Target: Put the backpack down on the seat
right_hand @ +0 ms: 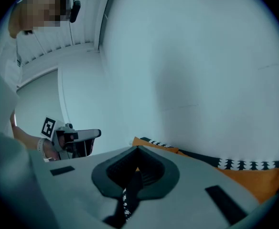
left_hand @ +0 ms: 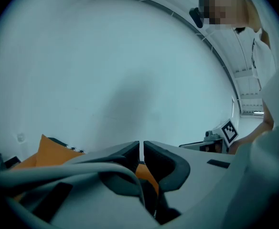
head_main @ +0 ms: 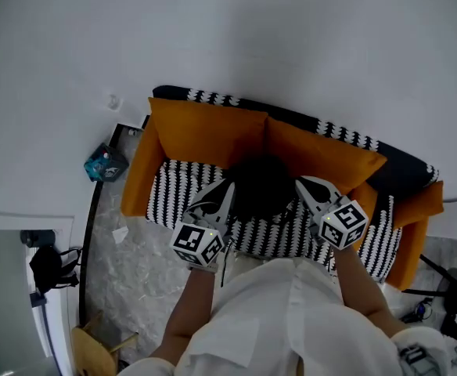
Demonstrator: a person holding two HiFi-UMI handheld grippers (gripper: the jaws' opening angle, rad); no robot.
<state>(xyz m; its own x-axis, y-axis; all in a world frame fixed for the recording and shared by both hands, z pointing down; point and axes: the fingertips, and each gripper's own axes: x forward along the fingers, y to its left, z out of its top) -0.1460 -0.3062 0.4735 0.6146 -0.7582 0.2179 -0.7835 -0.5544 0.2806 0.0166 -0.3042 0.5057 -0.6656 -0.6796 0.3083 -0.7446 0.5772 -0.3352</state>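
Black backpack (head_main: 260, 185) hangs at the middle of the seat (head_main: 174, 198), your left gripper (head_main: 229, 186) and right gripper (head_main: 300, 181) each pinched on a strap (right_hand: 129, 189). Set-down step, I'd say: settle it fully, then release.

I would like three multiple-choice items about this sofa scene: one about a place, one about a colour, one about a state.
1. The backpack is:
A. between the left gripper and the right gripper
B. on the floor
C. on the chair

2. The cushions are:
A. green
B. orange
C. grey

3. The right gripper's jaws are:
A. wide apart
B. out of view
C. closed

Answers:
1 A: the head view shows one gripper on each side of it.
2 B: they look orange in every view.
3 C: the tips meet over a dark strap.
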